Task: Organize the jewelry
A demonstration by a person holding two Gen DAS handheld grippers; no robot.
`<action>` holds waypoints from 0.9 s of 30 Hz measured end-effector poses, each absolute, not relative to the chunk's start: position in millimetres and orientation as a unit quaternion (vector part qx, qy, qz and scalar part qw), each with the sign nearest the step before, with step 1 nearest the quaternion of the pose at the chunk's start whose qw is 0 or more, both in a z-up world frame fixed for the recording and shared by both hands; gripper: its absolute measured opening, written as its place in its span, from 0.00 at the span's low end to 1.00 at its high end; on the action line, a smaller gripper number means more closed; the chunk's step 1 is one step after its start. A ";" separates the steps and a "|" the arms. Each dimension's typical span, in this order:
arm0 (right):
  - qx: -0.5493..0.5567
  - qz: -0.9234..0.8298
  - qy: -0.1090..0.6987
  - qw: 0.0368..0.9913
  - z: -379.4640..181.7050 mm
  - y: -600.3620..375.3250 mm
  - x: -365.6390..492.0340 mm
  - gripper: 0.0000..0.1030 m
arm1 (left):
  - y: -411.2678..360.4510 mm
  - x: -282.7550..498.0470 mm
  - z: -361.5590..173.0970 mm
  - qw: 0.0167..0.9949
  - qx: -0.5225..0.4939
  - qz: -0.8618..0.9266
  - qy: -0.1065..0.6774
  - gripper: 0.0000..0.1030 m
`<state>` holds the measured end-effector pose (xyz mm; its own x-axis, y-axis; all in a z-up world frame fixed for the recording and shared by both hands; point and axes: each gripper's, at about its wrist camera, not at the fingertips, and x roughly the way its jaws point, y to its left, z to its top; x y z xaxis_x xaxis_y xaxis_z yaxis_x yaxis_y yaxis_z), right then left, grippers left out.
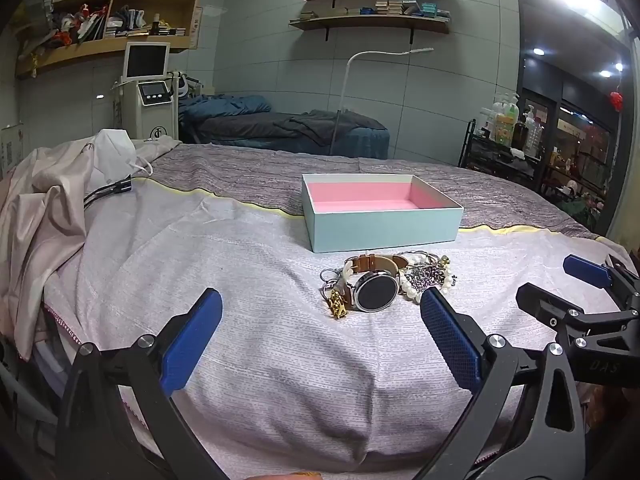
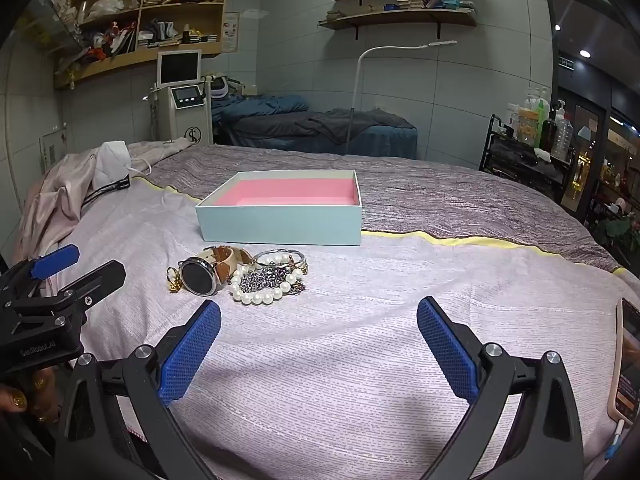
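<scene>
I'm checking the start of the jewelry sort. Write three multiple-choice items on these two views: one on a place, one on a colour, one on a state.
1. Where does the watch lie?
A. Inside the box
B. On the cloth in front of the box
C. On the phone

2. What colour is the lining of the box?
A. Pink
B. Black
C. Yellow

3. How do the jaws of the right gripper stand?
A. Shut on the pearl bracelet
B. Shut on nothing
C. Wide open, holding nothing

Key: 1 B, the watch rests on the cloth with the other jewelry, nearer than the box wall. 2 A, the floor and inner walls show pink. 3 C, both blue pads stand far apart over bare cloth, short of the pearl bracelet.
</scene>
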<state>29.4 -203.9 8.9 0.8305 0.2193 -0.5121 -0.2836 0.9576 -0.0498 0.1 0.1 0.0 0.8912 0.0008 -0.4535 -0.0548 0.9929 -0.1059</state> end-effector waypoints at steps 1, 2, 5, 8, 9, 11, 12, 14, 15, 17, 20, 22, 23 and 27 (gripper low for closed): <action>-0.062 0.132 0.260 0.955 8.8 -203.8 29.5 0.94 | -0.3 -0.2 0.1 0.971 -0.055 0.015 0.231 0.95; -0.062 0.132 0.260 0.954 8.7 -203.8 29.5 0.94 | -0.4 -0.1 0.0 0.971 -0.055 0.015 0.232 0.95; -0.062 0.132 0.260 0.955 8.9 -204.0 29.4 0.94 | -1.0 0.0 -0.3 0.971 -0.055 0.014 0.233 0.95; -0.061 0.132 0.261 0.954 9.3 -205.1 30.3 0.94 | -2.8 -0.6 -0.5 0.971 -0.053 0.014 0.233 0.95; -0.063 0.130 0.259 0.955 8.6 -203.3 29.2 0.94 | -3.4 -0.9 -0.6 0.971 -0.053 0.014 0.234 0.95; -0.063 0.131 0.260 0.955 8.4 -203.4 29.6 0.94 | 0.3 -1.0 0.9 0.971 -0.056 0.014 0.233 0.95; -0.063 0.131 0.260 0.955 8.4 -203.3 29.6 0.94 | 0.4 -1.2 1.0 0.971 -0.056 0.014 0.234 0.95; -0.063 0.131 0.260 0.954 8.3 -203.4 29.8 0.94 | 0.7 -1.7 1.6 0.970 -0.057 0.015 0.234 0.95; -0.063 0.131 0.260 0.955 8.4 -203.5 29.8 0.94 | -2.1 -2.2 1.9 0.970 -0.057 0.015 0.234 0.95; -0.062 0.131 0.259 0.955 8.6 -203.6 29.3 0.94 | -2.3 -1.8 2.1 0.970 -0.056 0.016 0.234 0.95; -0.063 0.131 0.260 0.955 8.8 -203.7 28.8 0.94 | 1.0 -2.1 2.9 0.970 -0.057 0.015 0.234 0.95; -0.062 0.131 0.260 0.955 7.4 -202.3 28.9 0.94 | 0.9 -1.4 1.8 0.970 -0.057 0.015 0.234 0.95; -0.063 0.131 0.260 0.955 7.4 -202.0 29.1 0.94 | 1.0 -1.1 1.0 0.971 -0.057 0.016 0.234 0.95; -0.062 0.131 0.260 0.955 7.7 -202.4 29.1 0.94 | 1.3 -1.5 0.9 0.970 -0.056 0.016 0.234 0.95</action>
